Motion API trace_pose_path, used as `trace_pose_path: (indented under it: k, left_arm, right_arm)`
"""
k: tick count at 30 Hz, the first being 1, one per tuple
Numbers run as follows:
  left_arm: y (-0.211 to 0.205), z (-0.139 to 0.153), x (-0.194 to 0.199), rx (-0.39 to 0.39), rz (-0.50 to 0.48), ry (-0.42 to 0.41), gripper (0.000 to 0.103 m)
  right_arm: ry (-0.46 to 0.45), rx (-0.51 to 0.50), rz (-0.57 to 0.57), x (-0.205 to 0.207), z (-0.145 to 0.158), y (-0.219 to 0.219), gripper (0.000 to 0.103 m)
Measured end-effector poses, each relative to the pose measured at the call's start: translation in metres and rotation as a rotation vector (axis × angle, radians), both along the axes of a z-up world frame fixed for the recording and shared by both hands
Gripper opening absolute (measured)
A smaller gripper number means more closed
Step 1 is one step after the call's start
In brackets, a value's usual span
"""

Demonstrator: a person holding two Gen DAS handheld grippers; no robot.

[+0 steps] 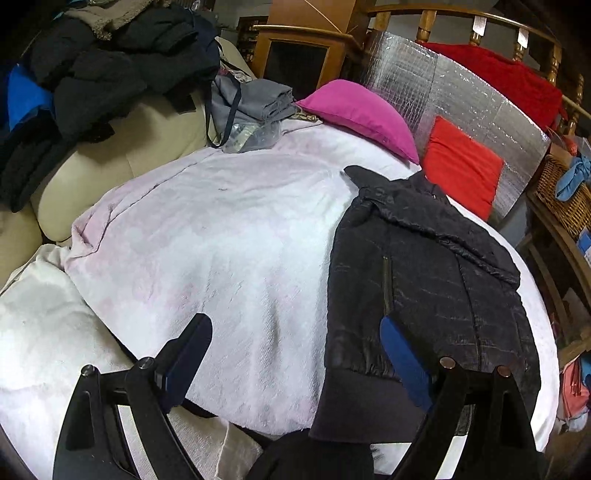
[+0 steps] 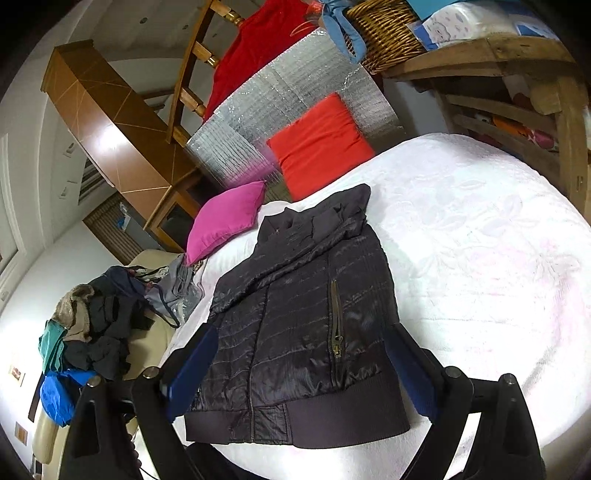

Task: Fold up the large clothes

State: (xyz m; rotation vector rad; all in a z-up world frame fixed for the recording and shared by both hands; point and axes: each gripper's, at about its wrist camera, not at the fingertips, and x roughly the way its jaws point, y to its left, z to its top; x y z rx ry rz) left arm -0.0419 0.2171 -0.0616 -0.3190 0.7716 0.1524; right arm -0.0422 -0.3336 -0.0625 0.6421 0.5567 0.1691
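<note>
A black quilted jacket (image 1: pixel 424 288) lies flat on the white bedspread (image 1: pixel 221 240), collar away from me, ribbed hem towards me, sleeves folded over its front. It also shows in the right wrist view (image 2: pixel 295 332) with a brass pocket zip. My left gripper (image 1: pixel 295 354) is open and empty, just above the bedspread, its right finger over the jacket's lower left edge. My right gripper (image 2: pixel 301 369) is open and empty, its fingers spread either side of the jacket's lower part above the hem.
A magenta cushion (image 1: pixel 362 114) and a red cushion (image 1: pixel 461 166) lean at the bed's far end against silver foil sheeting (image 1: pixel 461 96). A pile of dark clothes (image 1: pixel 103 74) lies on the cream sofa (image 1: pixel 122 158) at left. A wicker basket (image 2: pixel 384 33) sits on wooden shelves at right.
</note>
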Motion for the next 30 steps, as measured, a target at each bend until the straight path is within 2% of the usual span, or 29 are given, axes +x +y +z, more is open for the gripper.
trace_pose_path:
  k: [14, 19, 30]
  left_arm:
    - [-0.011, -0.012, 0.009, -0.007, -0.036, 0.032, 0.092]
    - [-0.013, -0.012, 0.01, -0.028, -0.04, 0.024, 0.092]
    - [-0.016, -0.011, 0.007, -0.021, -0.047, 0.018, 0.092]
  right_arm:
    - [0.041, 0.02, 0.001, 0.006, -0.015, 0.0, 0.094]
    - [0.038, 0.022, -0.012, -0.002, -0.017, -0.002, 0.094]
    - [0.047, 0.037, -0.012, 0.0, -0.021, -0.003, 0.093]
